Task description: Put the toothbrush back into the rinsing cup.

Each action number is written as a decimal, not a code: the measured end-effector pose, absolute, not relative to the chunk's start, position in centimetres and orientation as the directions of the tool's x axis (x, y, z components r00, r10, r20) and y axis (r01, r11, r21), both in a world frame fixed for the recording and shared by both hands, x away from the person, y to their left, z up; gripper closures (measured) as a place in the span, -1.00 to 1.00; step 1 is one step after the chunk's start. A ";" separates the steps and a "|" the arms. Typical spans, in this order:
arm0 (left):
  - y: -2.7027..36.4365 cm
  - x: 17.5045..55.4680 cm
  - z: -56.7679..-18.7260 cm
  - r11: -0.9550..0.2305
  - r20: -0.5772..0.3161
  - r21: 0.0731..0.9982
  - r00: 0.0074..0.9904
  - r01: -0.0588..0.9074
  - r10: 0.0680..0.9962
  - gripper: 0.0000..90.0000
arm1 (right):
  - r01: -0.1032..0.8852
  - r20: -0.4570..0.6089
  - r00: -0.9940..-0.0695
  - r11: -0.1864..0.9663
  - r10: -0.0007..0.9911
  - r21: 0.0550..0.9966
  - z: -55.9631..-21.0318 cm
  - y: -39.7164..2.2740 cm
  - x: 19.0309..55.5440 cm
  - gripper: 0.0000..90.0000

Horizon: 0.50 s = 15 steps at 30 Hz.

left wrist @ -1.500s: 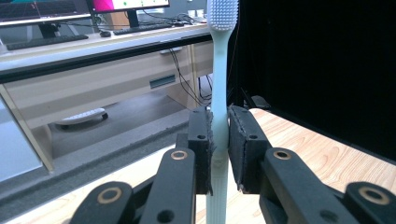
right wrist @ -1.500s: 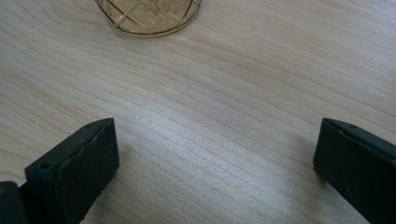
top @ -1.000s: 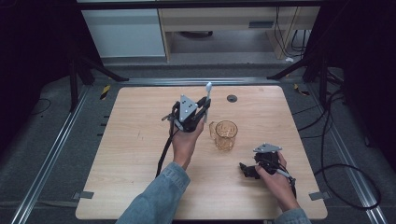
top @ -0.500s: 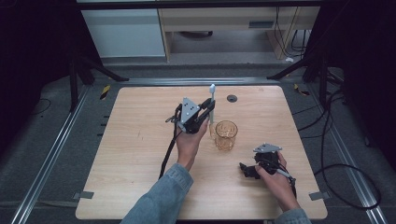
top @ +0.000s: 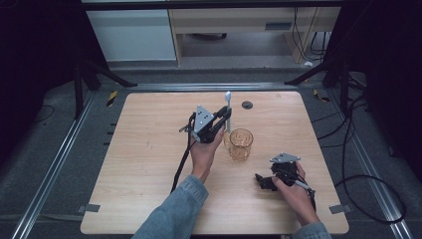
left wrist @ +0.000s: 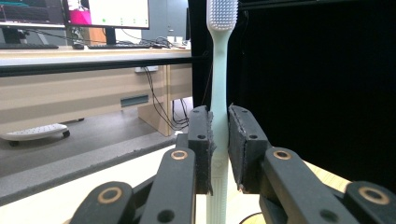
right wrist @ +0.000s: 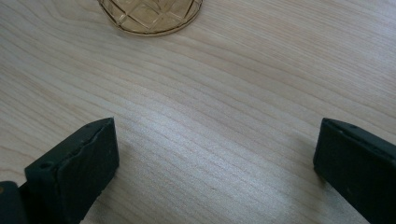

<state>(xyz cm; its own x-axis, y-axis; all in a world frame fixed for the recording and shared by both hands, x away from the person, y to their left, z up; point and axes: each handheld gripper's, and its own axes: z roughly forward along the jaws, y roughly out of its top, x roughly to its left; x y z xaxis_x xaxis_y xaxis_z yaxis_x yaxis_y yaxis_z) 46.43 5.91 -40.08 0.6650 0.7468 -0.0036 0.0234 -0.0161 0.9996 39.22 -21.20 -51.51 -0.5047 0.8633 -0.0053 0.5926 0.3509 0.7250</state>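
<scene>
My left gripper [top: 225, 115] is shut on a pale toothbrush [top: 228, 107], held upright with its bristle head at the top. In the left gripper view the toothbrush [left wrist: 218, 84] stands between the two black pads [left wrist: 201, 149], bristles up. It hangs just left of an amber cut-glass cup [top: 241, 144] standing mid-table. My right gripper [top: 262, 181] rests low on the table at the front right, open with nothing between its jaws; the right gripper view shows bare wood between them and the base of the cup [right wrist: 150, 15] ahead.
The wooden table [top: 139, 149] has a small dark round hole [top: 247, 104] near its far edge. A cable [top: 180, 164] trails from the left gripper toward the front. Black stand legs and cables lie on the floor around the table.
My left gripper has carried the toothbrush rightward and slightly nearer, closing on the cup's left side. The right gripper has stayed in place.
</scene>
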 end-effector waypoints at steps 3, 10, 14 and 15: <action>5.9 46.5 -40.3 -0.009 -0.008 1.000 0.663 0.022 0.748 0.75 | 0.593 -0.005 -0.505 0.351 0.863 0.725 -51.5 -21.2 39.2 -0.99; 6.0 46.7 -40.7 -0.004 -0.018 0.999 0.659 0.031 0.752 0.75 | 0.593 -0.005 -0.505 0.351 0.863 0.725 -51.5 -21.2 39.2 -0.99; 6.2 46.7 -40.9 -0.017 -0.005 0.999 0.656 0.028 0.755 0.75 | 0.593 -0.005 -0.505 0.351 0.863 0.725 -51.5 -21.2 39.2 -0.99; 6.2 46.8 -41.0 -0.014 -0.010 0.999 0.657 0.031 0.754 0.75 | 0.593 -0.006 -0.505 0.351 0.863 0.725 -51.5 -21.2 39.2 -0.99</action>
<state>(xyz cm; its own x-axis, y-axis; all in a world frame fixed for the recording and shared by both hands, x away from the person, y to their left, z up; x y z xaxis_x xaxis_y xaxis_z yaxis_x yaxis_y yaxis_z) 46.78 6.22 -41.03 0.6568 0.7540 -0.0100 0.0313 -0.0140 0.9994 39.22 -21.21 -51.51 -0.5050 0.8631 -0.0055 0.5926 0.3513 0.7249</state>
